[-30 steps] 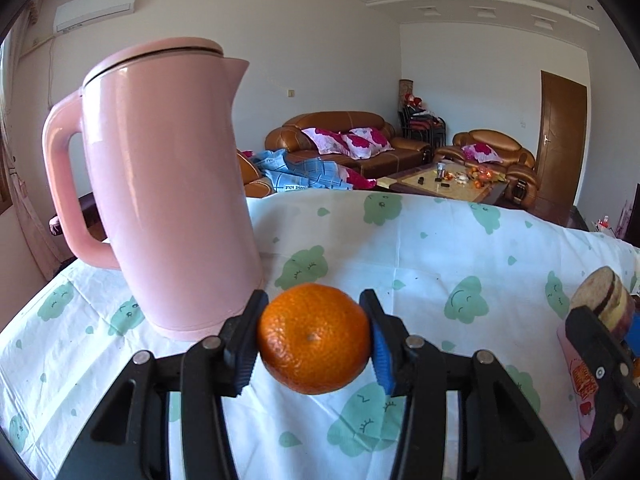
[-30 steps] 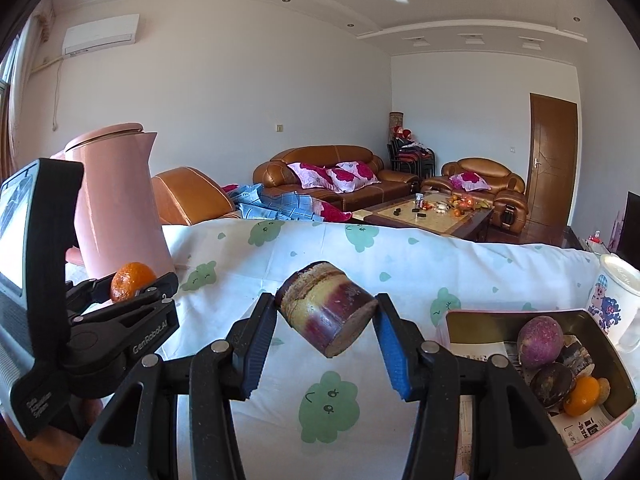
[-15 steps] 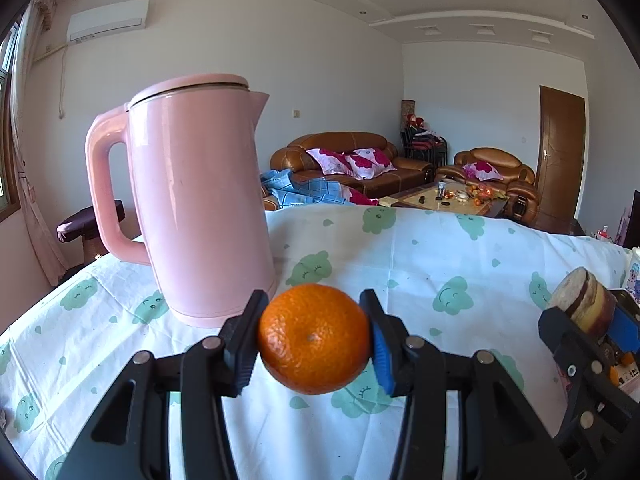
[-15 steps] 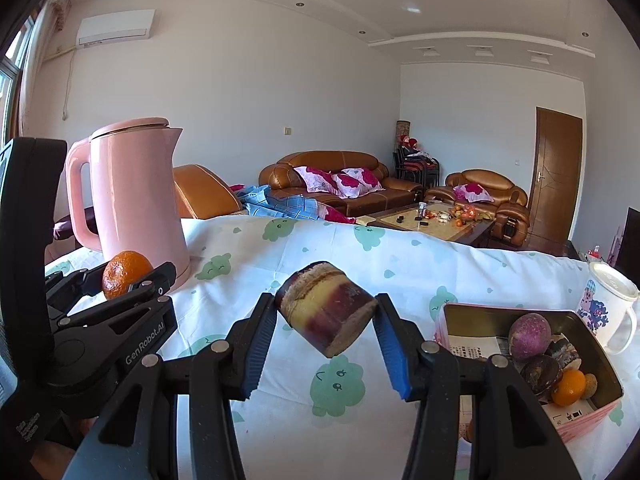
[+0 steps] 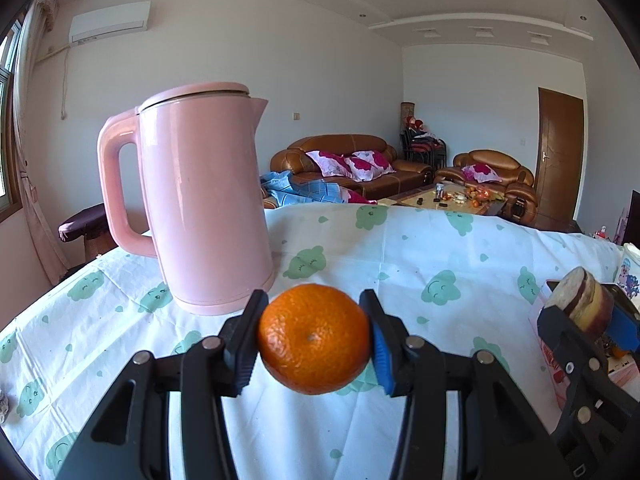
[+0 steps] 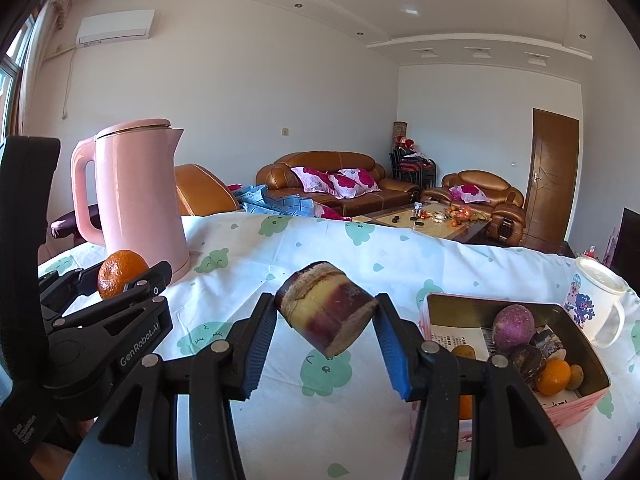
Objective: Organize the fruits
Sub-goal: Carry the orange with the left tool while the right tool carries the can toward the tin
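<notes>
The left gripper clamps an orange between its jaws, held above the tablecloth; a pink kettle stands just beyond the left jaw; the right gripper grips a piece of sugarcane, tilted between its jaws; a box of fruit sits beside the right jaw, a mug behind it.

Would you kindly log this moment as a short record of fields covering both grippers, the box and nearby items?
left gripper: shut on orange, held above the tablecloth
right gripper: shut on sugarcane piece
box: right of the sugarcane, holds several fruits
kettle: pink, upright, behind the orange
mug: beside the box
</notes>
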A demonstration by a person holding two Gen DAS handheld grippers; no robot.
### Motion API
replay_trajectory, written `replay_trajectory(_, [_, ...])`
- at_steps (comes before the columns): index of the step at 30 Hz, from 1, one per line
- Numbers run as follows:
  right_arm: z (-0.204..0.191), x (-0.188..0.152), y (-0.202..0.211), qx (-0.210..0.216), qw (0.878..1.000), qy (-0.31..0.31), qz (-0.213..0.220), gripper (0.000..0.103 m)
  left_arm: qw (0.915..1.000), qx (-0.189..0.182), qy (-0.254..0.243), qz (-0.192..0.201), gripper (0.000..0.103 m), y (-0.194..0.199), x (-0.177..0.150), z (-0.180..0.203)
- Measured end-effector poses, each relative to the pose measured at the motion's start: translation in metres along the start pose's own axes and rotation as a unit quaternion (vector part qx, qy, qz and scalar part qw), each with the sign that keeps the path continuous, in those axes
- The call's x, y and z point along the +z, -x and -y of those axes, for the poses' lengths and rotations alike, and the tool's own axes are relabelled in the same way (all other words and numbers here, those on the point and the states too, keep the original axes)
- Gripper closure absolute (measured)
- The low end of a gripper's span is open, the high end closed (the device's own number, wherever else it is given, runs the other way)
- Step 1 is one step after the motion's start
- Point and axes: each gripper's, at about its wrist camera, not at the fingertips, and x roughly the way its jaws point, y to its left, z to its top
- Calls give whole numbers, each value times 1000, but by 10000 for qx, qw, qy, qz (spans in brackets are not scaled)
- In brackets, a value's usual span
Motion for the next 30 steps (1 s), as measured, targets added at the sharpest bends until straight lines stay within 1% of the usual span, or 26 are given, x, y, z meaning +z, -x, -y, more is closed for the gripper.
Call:
replay_trajectory(13, [16,-6,19,-95,9999,33,48,51,9998,-209,-66,-28,54,19,-7,18])
replay_trajectory(22, [29,-10,28,-152,9999,-18,59,51,9996,-252,-88,-50,54,24,-9,27])
replay_trajectory(30, [32,-13,36,-183,9998,52,115,51,9994,-303,-159,-31,54,31,-12,38])
